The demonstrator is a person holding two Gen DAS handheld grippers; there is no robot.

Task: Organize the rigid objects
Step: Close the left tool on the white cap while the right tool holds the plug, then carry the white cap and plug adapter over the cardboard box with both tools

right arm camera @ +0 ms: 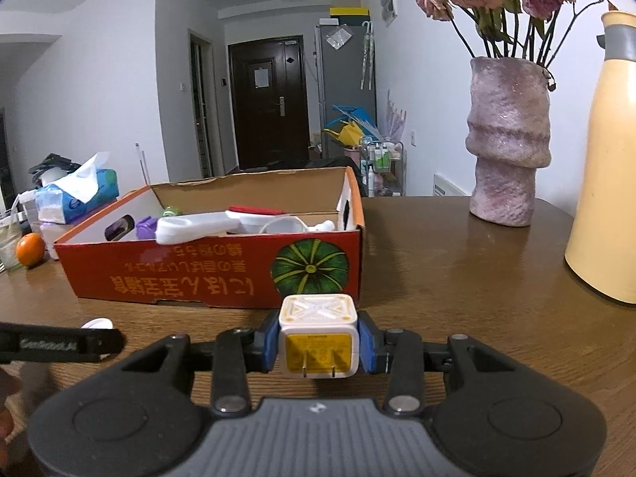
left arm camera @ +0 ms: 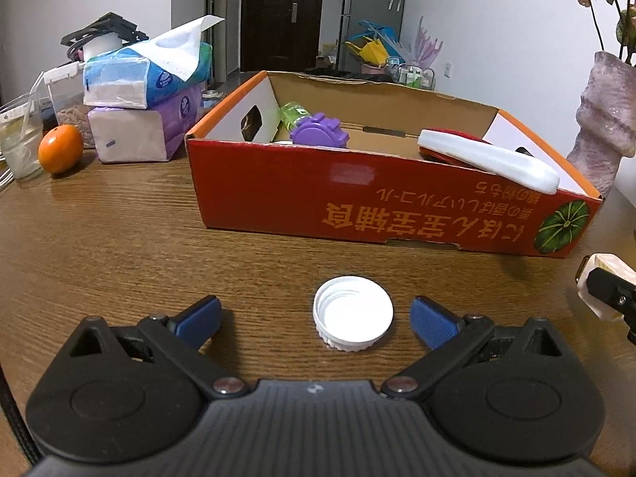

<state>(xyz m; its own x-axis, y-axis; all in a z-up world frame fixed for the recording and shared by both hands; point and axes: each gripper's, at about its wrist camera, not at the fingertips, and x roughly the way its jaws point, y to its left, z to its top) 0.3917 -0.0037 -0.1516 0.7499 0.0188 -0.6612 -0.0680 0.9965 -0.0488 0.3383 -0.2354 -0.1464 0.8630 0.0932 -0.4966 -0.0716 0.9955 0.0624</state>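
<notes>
Right wrist view showed the right gripper (right arm camera: 318, 348) closed on a white plug adapter (right arm camera: 317, 336), its blue pads pressed against both side walls and the two metal prongs pointing back toward the camera. Low in the centre of the frame, the adapter hung in front of the near red wall of the cardboard box (right arm camera: 206, 274), which sat on the wooden table (right arm camera: 457, 262) at centre left. Inside the box lay a white flat piece (right arm camera: 194, 228), a purple toy (right arm camera: 146, 227) and other small items.

In the left wrist view the left gripper (left arm camera: 316, 318) stood wide open with nothing held, its pads either side of a white bottle cap (left arm camera: 353, 318) lying mouth-up on the table at lower centre, apparently touching neither.

The step in hand looked like carrying the adapter into the box. Doing it well would probably mean lifting it clear of the near wall first, then lowering it over a bare patch of the box floor, away from the white flat piece propped on the rim, and only then letting go. The cap would likely need a low, centred grip on its ribbed wall.
</notes>
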